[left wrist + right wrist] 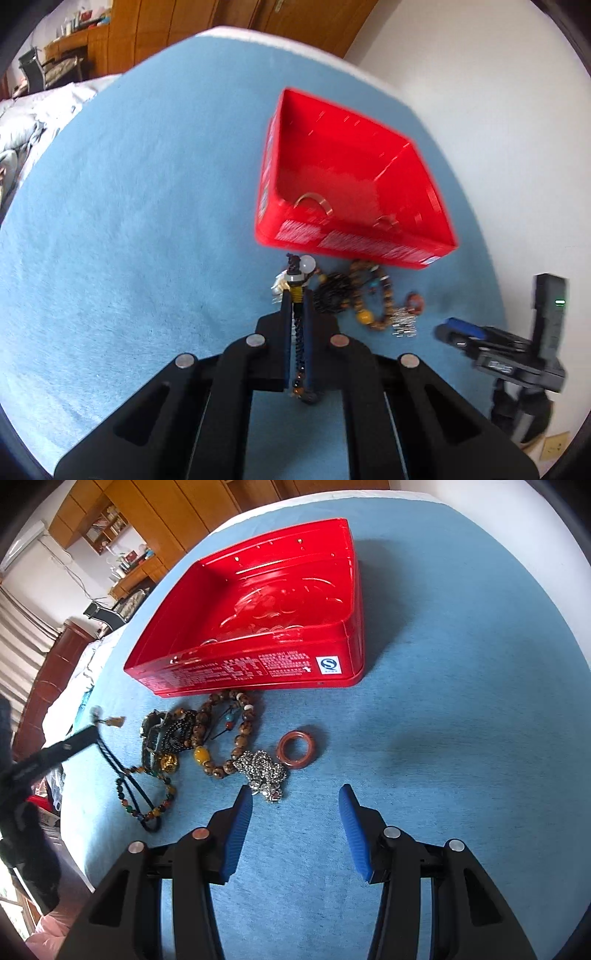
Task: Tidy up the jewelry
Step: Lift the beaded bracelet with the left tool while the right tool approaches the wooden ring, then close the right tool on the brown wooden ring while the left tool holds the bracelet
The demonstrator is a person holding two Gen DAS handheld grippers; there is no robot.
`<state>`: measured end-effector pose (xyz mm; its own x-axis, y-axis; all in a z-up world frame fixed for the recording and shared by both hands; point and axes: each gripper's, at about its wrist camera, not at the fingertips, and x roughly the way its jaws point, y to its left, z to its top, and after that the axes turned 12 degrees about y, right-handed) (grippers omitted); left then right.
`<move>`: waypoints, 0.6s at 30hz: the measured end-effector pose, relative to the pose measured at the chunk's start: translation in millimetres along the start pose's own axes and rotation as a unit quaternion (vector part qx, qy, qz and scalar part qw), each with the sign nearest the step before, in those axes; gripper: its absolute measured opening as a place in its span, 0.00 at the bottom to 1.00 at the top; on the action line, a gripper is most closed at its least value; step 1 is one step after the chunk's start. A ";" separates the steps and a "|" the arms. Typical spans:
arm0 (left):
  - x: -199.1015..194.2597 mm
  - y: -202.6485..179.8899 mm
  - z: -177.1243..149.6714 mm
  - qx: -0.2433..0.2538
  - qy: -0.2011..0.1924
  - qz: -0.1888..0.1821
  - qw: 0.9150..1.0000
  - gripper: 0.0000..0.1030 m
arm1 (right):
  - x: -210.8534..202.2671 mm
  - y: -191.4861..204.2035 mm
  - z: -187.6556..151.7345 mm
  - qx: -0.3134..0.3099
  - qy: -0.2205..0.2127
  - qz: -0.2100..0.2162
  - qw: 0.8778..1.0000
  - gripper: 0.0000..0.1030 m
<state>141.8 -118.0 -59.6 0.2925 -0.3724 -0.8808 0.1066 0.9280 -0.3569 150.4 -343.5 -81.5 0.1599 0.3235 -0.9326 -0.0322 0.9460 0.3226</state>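
Note:
A red tin box (354, 177) (266, 620) lies open on a blue cloth. A pile of jewelry lies in front of it: a brown bead bracelet (229, 734) (373, 295), a silver chain (264, 773), a red-brown ring (297, 748) (415, 302) and dark bead strings (166, 738). My left gripper (295, 299) is shut on a beaded necklace (300, 347) (133, 790) with a white bead and tassel end, lifting it at the pile's left. My right gripper (295, 794) is open and empty just in front of the silver chain.
The blue cloth (129, 221) covers a round table with a white rim. A white wall lies to the right, wooden cabinets (155, 509) at the back, a bed (22, 122) to the left. The right gripper's body (517, 354) shows in the left wrist view.

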 end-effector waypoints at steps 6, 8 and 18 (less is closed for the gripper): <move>-40.2 -26.1 -1.3 0.031 -0.064 -0.029 0.997 0.04 | -2.3 0.7 4.0 0.003 -0.003 -0.004 1.000 0.47; -41.3 -30.0 -0.7 0.038 -0.064 -0.026 0.997 0.04 | -0.9 -0.1 6.6 0.005 -0.001 -0.009 1.000 0.47; 23.9 -5.8 10.0 0.004 0.032 -0.014 0.999 0.04 | 14.8 -1.4 25.3 0.015 0.017 -0.018 1.000 0.47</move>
<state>157.7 -132.2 -75.4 0.2275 -0.3976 -0.8889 0.1214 0.9173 -0.3793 177.8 -340.5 -91.7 0.1269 0.2910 -0.9483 0.0028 0.9559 0.2938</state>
